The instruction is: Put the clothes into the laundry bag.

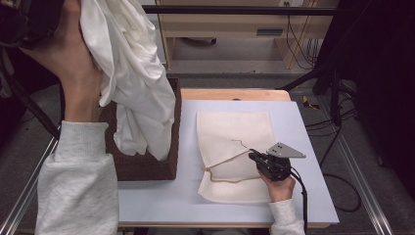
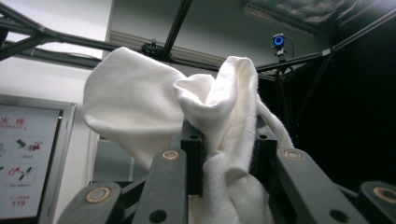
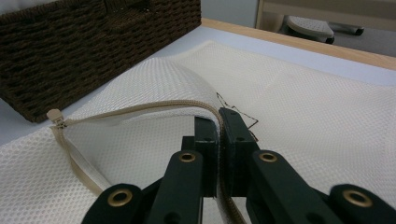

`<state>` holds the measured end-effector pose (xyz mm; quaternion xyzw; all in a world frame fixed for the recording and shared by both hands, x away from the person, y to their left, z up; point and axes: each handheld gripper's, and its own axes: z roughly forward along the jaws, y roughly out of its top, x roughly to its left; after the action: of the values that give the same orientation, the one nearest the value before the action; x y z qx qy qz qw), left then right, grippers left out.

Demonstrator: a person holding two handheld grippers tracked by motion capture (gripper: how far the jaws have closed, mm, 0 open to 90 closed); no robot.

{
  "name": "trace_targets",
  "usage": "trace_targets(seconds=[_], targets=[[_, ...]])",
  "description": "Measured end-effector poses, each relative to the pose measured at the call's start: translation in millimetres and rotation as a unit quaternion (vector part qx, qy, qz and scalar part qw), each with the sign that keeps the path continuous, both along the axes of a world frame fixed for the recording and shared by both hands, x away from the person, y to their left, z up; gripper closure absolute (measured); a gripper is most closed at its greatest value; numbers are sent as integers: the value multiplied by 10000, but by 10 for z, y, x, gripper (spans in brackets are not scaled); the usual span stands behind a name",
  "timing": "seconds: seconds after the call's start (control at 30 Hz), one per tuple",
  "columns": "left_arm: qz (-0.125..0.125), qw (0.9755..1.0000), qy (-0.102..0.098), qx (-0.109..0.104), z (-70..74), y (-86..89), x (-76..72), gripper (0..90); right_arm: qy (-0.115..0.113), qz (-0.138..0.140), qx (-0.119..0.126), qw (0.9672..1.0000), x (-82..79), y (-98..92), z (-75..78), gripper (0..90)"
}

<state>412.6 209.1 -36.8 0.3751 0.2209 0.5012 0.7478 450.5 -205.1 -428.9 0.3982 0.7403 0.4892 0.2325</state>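
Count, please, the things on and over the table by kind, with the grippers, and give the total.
White garment, held up by the left gripper: 1
Brown woven basket: 1
Cream mesh laundry bag, its zipper edge pinched by the right gripper: 1
Grippers: 2
Total: 5

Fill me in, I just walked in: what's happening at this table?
A person is loading laundry into a mesh bag. The left tongs are shut on a white garment, held high above the basket, its lower end hanging down into it. The right tongs pinch the bag's zipper edge and hold the mouth open on the table. The garment is not yet in the bag.
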Motion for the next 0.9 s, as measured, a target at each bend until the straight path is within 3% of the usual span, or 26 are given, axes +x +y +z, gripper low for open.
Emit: trace_targets(seconds=[0.3, 0.53, 0.67, 0.9], targets=[[-262, 9994, -174, -109, 298, -141, -131, 728, -4, -3, 7, 10000, 6, -1, -1, 864], [-436, 9983, -367, -154, 411, -252, -247, 728, -23, -6, 31, 10000, 11, -15, 1, 866], [-631, 9974, -336, -127, 417, -297, -285, 728, -24, -4, 20, 10000, 14, -15, 4, 867], [-1033, 9943, -223, 107, 202, -493, -348, 727, -10, -64, 25, 10000, 38, -33, -1, 867]])
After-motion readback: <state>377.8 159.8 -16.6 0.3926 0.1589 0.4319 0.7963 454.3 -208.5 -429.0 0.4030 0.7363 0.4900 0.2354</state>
